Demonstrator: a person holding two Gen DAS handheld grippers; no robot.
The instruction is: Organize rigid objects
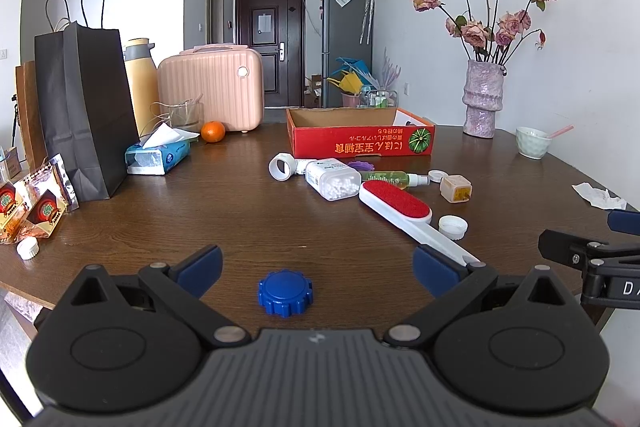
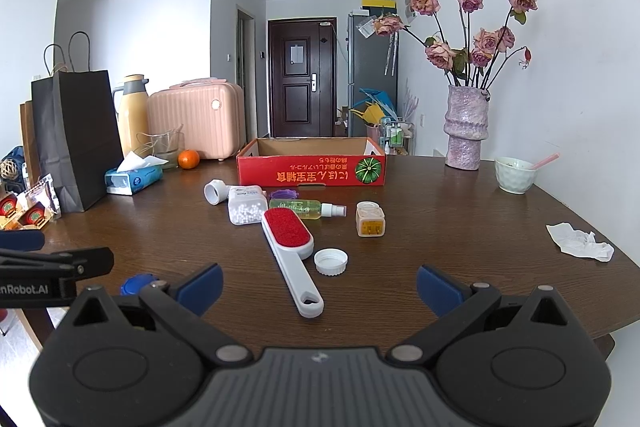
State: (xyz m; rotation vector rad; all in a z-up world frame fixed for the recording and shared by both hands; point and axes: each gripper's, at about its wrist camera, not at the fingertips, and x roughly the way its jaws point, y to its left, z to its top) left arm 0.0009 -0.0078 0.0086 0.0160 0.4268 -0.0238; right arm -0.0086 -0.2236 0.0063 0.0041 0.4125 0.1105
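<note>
Leftmost, the left gripper [image 1: 316, 269] is spread wide and holds nothing, with the blue cap [image 1: 285, 292] sitting on the table [image 1: 200, 211] right between its fingers, so that's probably the first grab. It should be squeezed across the knurled rim, kept low and level so it isn't flicked away. Further right, the lint brush [image 2: 289, 249] and white cap [image 2: 331, 261] are lined up in front of the right gripper [image 2: 318, 287], also spread and empty. The brush is best pinched at the handle. The red box [image 2: 311, 169], open and seemingly empty, is likely where it all goes.
</note>
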